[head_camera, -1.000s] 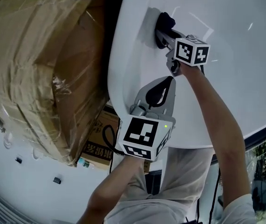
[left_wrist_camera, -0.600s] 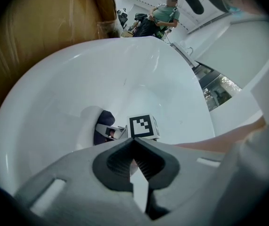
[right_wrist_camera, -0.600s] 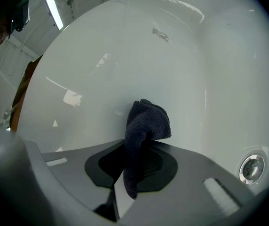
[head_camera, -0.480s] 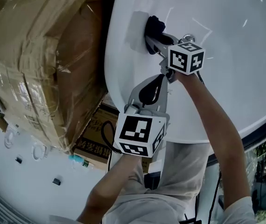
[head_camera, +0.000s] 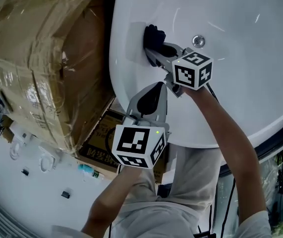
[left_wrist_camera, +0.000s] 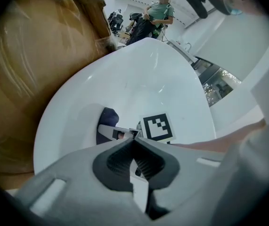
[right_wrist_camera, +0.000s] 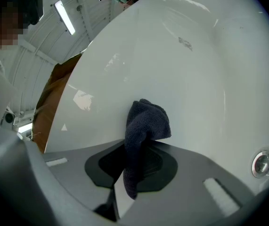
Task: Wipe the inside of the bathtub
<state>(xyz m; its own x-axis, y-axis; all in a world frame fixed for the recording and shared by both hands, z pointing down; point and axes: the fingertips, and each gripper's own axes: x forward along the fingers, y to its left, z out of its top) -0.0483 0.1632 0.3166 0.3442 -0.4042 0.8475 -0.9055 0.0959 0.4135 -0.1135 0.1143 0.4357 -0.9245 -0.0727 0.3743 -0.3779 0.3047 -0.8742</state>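
Note:
The white bathtub [head_camera: 240, 68] fills the upper right of the head view. My right gripper [head_camera: 153, 51] is shut on a dark cloth [head_camera: 152, 37] and presses it against the tub's inner wall near the left rim. In the right gripper view the dark cloth [right_wrist_camera: 143, 131] bunches up out of the shut jaws against the white wall. My left gripper [head_camera: 151, 99] hangs over the tub's near rim, shut with nothing in it. In the left gripper view the cloth [left_wrist_camera: 107, 124] and the right gripper's marker cube [left_wrist_camera: 157, 127] lie ahead inside the tub.
A round metal drain fitting [head_camera: 198, 41] sits in the tub beside the right gripper, also seen as the fitting [right_wrist_camera: 261, 164]. A large cardboard box wrapped in plastic film [head_camera: 42, 63] stands close along the tub's left side. A person [left_wrist_camera: 158, 14] stands beyond the tub's far end.
The right gripper has slid the cloth left along the tub wall, toward the rim. The left gripper has drifted left with it.

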